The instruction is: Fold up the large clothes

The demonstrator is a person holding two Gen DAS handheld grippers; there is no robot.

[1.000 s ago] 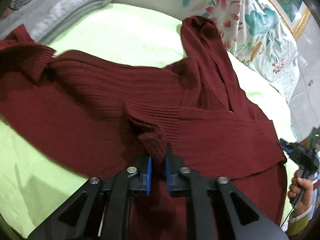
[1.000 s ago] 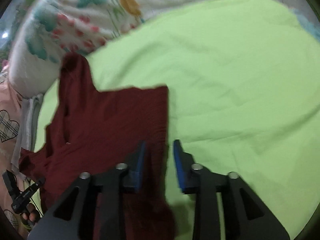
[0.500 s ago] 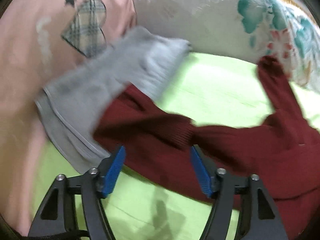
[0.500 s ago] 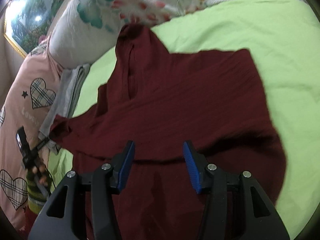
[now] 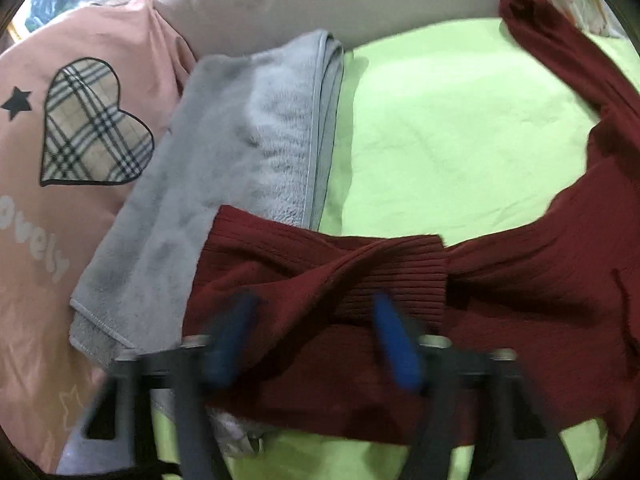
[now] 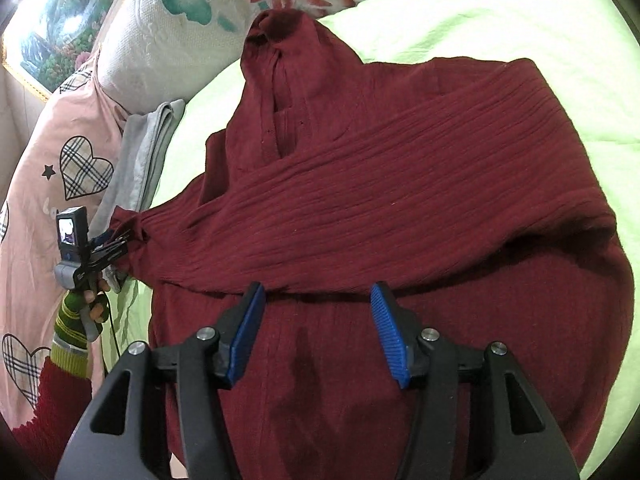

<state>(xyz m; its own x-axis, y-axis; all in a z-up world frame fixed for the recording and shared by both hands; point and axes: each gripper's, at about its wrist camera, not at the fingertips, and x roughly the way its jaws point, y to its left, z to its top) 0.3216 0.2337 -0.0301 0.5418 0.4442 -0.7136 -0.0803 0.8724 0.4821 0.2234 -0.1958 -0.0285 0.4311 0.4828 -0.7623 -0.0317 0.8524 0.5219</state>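
Note:
A dark red ribbed sweater lies spread on the lime green sheet, one sleeve folded across its body. Its other sleeve ends in a cuff that rests partly on a grey towel. My left gripper is blurred and hangs over that cuff. Its jaws are closing, the sleeve cloth lies between the blue pads, and they still stand apart. From the right wrist it shows as the left gripper at the sleeve's end. My right gripper hovers over the sweater's body, its jaws opening and holding nothing.
A folded grey towel lies against pink bedding with plaid hearts. A floral pillow and a framed picture stand behind. The person's hand in a striped cuff holds the left gripper.
My left gripper let go of a fold at the sweater's middle, swung left to the sleeve cuff by the towel and opened wide. My right gripper moved from the sweater's edge onto its body, jaws widening.

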